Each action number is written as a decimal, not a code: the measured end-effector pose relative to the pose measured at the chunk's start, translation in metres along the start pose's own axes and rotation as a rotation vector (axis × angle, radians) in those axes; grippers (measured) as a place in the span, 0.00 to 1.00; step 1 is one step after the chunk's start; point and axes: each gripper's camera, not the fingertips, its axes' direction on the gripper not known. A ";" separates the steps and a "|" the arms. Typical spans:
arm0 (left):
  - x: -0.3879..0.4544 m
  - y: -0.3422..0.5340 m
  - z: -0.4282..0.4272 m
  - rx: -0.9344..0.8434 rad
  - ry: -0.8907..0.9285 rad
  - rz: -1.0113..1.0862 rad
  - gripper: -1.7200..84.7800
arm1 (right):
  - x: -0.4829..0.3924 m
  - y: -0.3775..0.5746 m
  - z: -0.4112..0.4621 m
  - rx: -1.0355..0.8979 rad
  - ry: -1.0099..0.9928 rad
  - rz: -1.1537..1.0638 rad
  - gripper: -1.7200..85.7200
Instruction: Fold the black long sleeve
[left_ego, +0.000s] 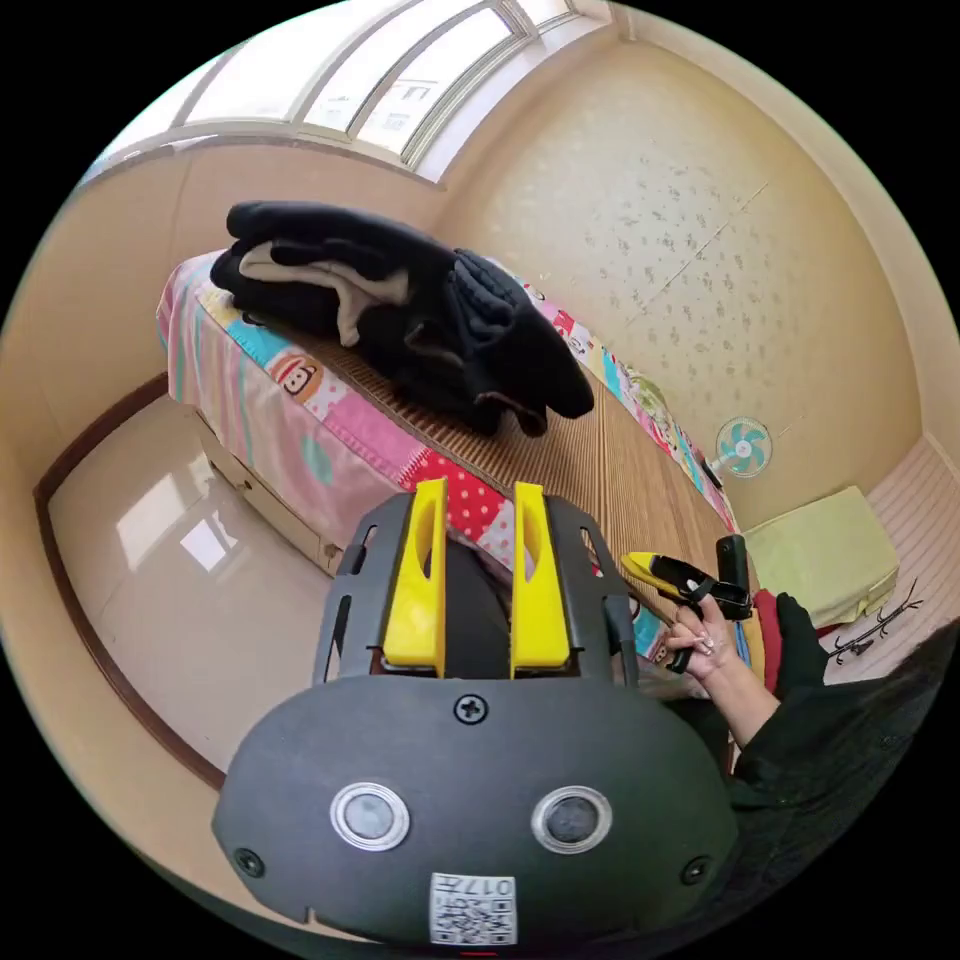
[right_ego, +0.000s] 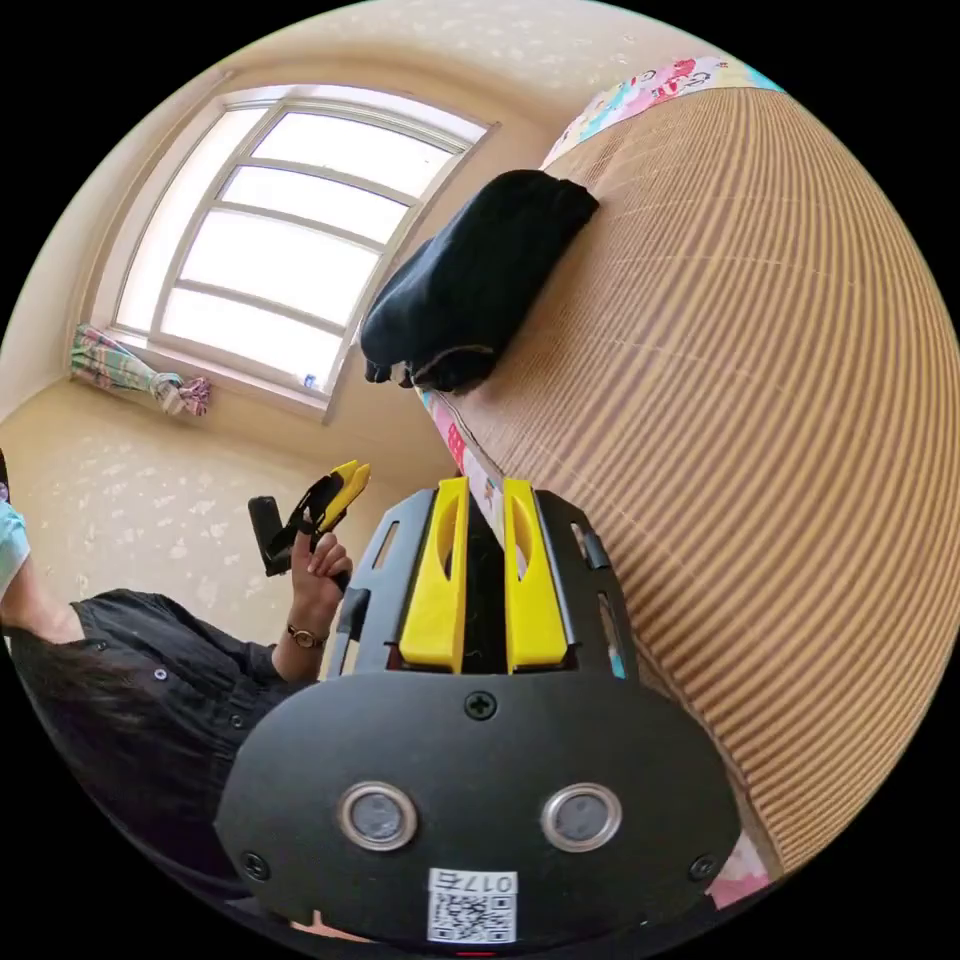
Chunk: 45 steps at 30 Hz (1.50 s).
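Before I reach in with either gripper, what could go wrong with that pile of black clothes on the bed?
1. The pile of black clothes sits near the bed edge; a tug could drag pieces onto the floor.
2. Several dark garments overlap, so a grab may lift the wrong one or several.
3. Both the left gripper and right gripper hang off the bed, holding nothing.

I see a bed (left_ego: 330, 440) with a colourful patchwork sheet (left_ego: 300, 400) and a ribbed bamboo mat (right_ego: 760, 400) on top. A small fan (left_ego: 742, 447) stands by the patterned wall (left_ego: 700, 220), near a pale green cushion (left_ego: 825, 555). An arched window (right_ego: 290, 240) lights the room.
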 end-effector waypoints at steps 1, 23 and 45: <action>0.018 0.019 0.014 -0.056 0.015 0.033 0.13 | 0.004 0.017 -0.014 0.012 0.044 0.013 0.10; 0.306 0.100 0.105 -0.362 0.428 0.549 0.08 | -0.111 0.119 -0.222 0.973 0.779 0.076 0.06; 0.302 0.040 0.195 -0.327 0.228 0.397 0.13 | -0.036 0.221 -0.146 0.570 0.513 0.096 0.05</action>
